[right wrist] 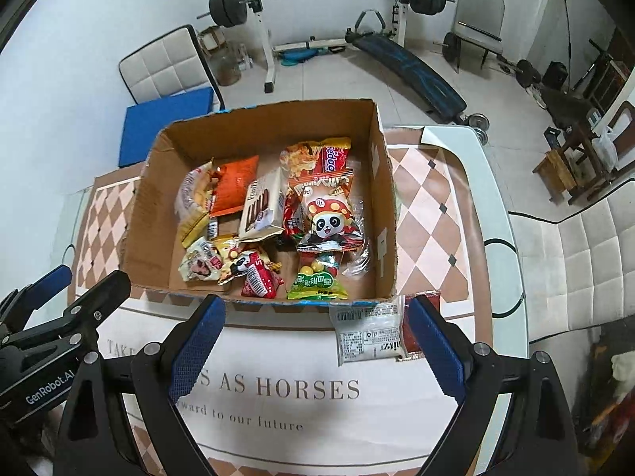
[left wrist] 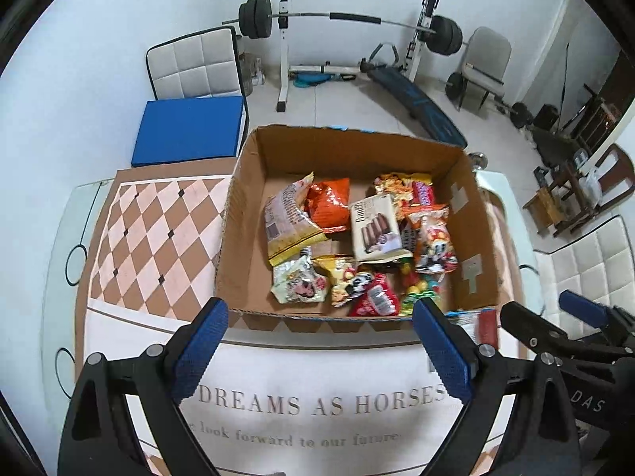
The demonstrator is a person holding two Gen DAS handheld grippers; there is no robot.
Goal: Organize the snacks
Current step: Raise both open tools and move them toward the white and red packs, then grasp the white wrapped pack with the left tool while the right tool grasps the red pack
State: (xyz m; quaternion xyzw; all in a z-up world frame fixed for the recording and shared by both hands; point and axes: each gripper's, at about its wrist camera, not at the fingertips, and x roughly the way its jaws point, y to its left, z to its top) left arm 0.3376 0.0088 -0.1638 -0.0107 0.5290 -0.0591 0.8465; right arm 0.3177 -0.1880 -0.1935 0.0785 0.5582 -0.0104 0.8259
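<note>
Seen from the left wrist, the left gripper [left wrist: 319, 317] hangs above a table [left wrist: 59, 238] with its blue-padded jaws spread wide and nothing between them. Just beyond its fingertips sits an open cardboard box [left wrist: 238, 214] on a chequered tablecloth [left wrist: 158, 230] printed with "DREAMS AS HORSES". Inside the box lie the snack packets [left wrist: 357, 242], overlapping so that several are half covered: an orange bag [left wrist: 329, 206], a pale carton [left wrist: 375, 230] and a panda-print bag [left wrist: 432, 242] can be made out; the small print on them cannot be read. Outside the box's near right corner, a white packet [left wrist: 466, 323] is mostly hidden behind the right finger. The right gripper [left wrist: 532, 309] enters at the lower right edge, partly cut off. A weight bench [left wrist: 412, 95] and barbell rack stand behind.

From the right wrist, the right gripper [right wrist: 315, 317] is likewise released, its jaws wide apart and gripping nothing. The cardboard box [right wrist: 147, 206] lies ahead of it, the panda-print bag [right wrist: 329, 218] on top of the heap, a green candy bag [right wrist: 317, 281] near the front wall. The white packet [right wrist: 369, 333] rests flat on the tablecloth [right wrist: 428, 214] just outside the box's front wall, label side up, with a red packet [right wrist: 412, 333] beside it, partly covered by the gripper's right finger. The left gripper [right wrist: 75, 281] shows at the left edge, only partly in frame.
</note>
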